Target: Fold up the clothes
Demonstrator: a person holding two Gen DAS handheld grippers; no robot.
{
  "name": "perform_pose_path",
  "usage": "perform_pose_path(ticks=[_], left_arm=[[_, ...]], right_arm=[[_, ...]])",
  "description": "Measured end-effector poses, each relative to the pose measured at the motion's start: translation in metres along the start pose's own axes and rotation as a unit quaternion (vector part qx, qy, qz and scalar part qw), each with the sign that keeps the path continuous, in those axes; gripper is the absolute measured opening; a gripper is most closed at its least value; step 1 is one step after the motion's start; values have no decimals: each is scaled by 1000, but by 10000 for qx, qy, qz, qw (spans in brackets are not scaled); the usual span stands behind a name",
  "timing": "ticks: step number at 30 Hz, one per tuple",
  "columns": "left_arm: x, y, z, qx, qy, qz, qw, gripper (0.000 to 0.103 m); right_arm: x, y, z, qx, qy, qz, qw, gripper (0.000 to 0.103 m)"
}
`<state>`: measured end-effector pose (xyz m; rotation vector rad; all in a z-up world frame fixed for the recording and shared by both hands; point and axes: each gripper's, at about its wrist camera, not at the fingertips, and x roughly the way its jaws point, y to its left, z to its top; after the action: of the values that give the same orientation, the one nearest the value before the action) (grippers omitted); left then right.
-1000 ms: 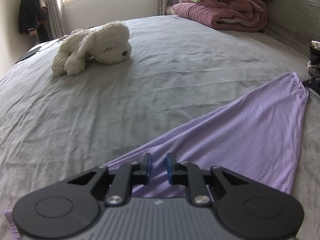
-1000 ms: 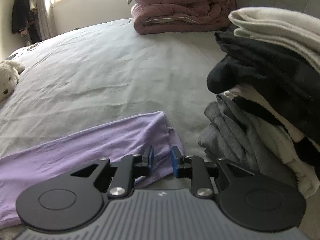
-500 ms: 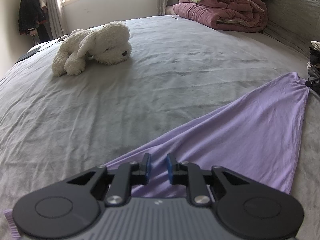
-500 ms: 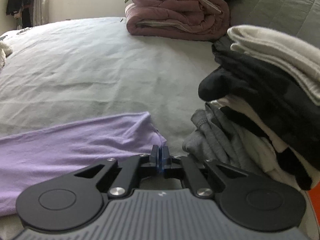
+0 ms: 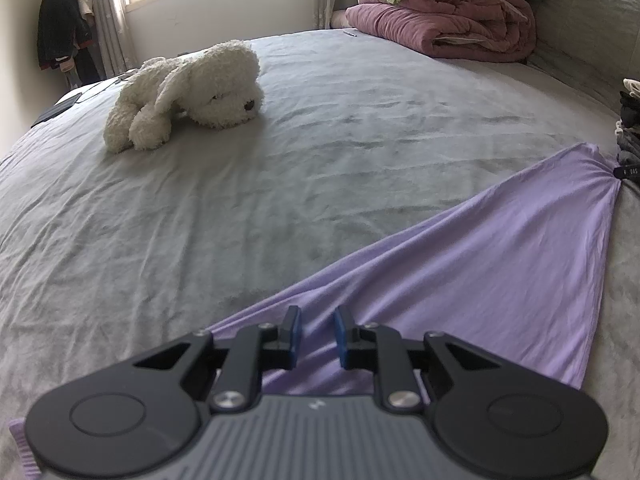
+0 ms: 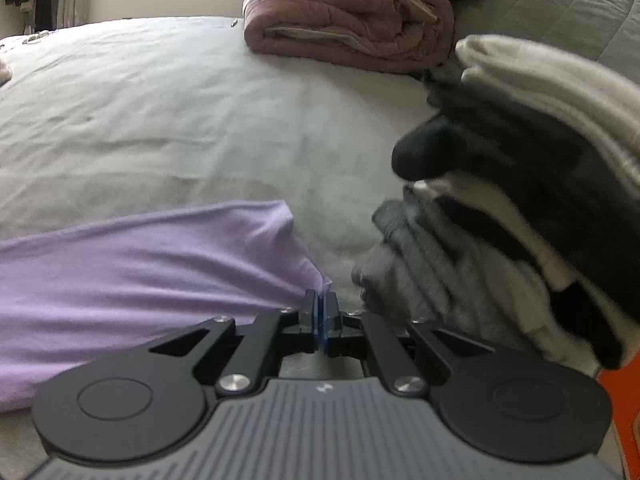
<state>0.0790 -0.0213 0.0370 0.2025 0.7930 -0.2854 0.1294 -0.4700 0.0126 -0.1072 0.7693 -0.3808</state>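
A lilac garment (image 5: 500, 264) lies spread flat on the grey bed (image 5: 200, 220), running from the near left to the far right. My left gripper (image 5: 316, 332) hovers over its near edge with the jaws a little apart. Cloth shows through the gap and the pads do not press on it. In the right wrist view, my right gripper (image 6: 320, 312) is shut on the garment's (image 6: 140, 272) far corner, which is bunched and pulled up into the pads. In the left wrist view that corner (image 5: 596, 160) is puckered at the right edge.
A white plush dog (image 5: 188, 92) lies far left on the bed. A folded maroon quilt (image 5: 440, 28) sits at the headboard. A pile of grey, black and cream clothes (image 6: 500, 200) stands close to the right of my right gripper. An orange edge (image 6: 624, 400) shows at lower right.
My right gripper's jaws have closed on the lilac garment's corner, and the corner is now gathered and lifted. The left gripper has stayed where it was.
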Motion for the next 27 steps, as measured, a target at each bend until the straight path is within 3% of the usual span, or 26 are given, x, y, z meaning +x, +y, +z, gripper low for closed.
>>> perform_pose_path(ticks=[7,9,16,18,22,27], left_arm=[[0,3,0,-64,7,9,10000,24],[-2,4,1,-82,-23,13,10000,26],[-11,10,5,-216,-170,1,9996,28],[-12,13,6,-271,-184,-8,9995,28],[-12,22,7,-420,-150,45,9990,28],[-9,34,6,-558,-26,203,9982,31]], right_arm=[[2,-1,-2,-60,29,135,9999,1],[-1,-3,0,-30,22,231,9997,8],[-19,-1,12,-42,-348,121,9993,9],[-24,7,13,-169,-459,339,9982,9],[-40,47,13,-705,-453,1278,9882,9],[-69,108,-1,-1568,-480,2503,9542,16]])
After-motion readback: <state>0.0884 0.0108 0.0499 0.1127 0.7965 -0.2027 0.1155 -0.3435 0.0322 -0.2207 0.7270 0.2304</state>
